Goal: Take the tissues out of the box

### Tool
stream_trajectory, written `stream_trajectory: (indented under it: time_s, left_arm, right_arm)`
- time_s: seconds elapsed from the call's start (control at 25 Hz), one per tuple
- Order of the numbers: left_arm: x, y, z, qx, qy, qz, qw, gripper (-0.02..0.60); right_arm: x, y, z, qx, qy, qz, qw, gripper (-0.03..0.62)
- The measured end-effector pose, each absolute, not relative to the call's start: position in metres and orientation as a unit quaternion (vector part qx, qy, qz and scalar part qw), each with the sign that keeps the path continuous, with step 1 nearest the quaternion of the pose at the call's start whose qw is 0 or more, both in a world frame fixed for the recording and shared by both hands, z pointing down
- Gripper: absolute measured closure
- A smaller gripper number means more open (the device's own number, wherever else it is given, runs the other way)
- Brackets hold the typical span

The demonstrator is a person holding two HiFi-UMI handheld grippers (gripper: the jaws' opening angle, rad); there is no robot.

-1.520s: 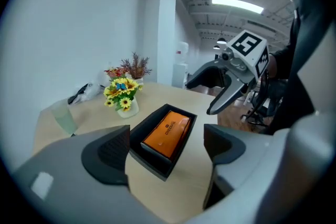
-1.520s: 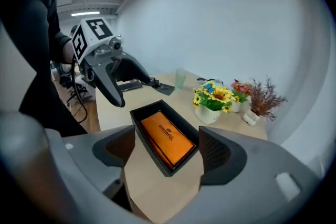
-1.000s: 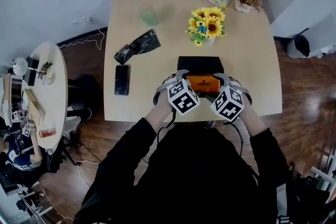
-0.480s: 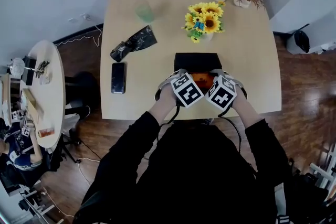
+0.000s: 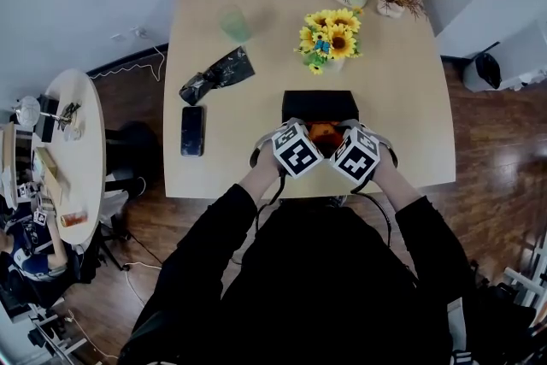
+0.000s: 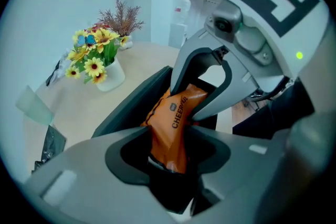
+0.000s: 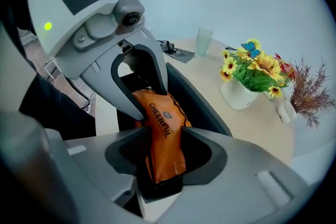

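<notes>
Orange tissue pack (image 5: 323,132) hides between left gripper (image 6: 169,147) and right gripper (image 7: 164,149), both closing.

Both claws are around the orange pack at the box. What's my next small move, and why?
Probably finish the squeeze, then lift straight up. The left claw and right claw are closing, with the orange tissue pack pinched between each pair of jaws, and the pack is not yet clear of the black box.
</notes>
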State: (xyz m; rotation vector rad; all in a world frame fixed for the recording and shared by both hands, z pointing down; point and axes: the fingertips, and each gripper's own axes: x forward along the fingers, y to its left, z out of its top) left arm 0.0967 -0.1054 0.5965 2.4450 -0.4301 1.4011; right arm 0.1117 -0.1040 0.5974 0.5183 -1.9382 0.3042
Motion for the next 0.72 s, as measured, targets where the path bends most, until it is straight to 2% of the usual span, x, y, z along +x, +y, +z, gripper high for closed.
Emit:
stream_trajectory:
  time_s: [0.28, 0.72]
  left_arm:
    - [0.086, -0.102, 0.567, 0.863, -0.209, 0.447, 0.107, 0.428]
    - [0.064, -0.086, 0.449, 0.875, -0.309, 0.369, 0.059, 0.443]
  right_arm:
    - [0.108, -0.102, 0.557, 0.250, -0.836, 0.070, 0.483, 0.467]
    - [0.090, -0.090, 0.446, 0.245, -0.893, -0.008, 0.378, 0.484]
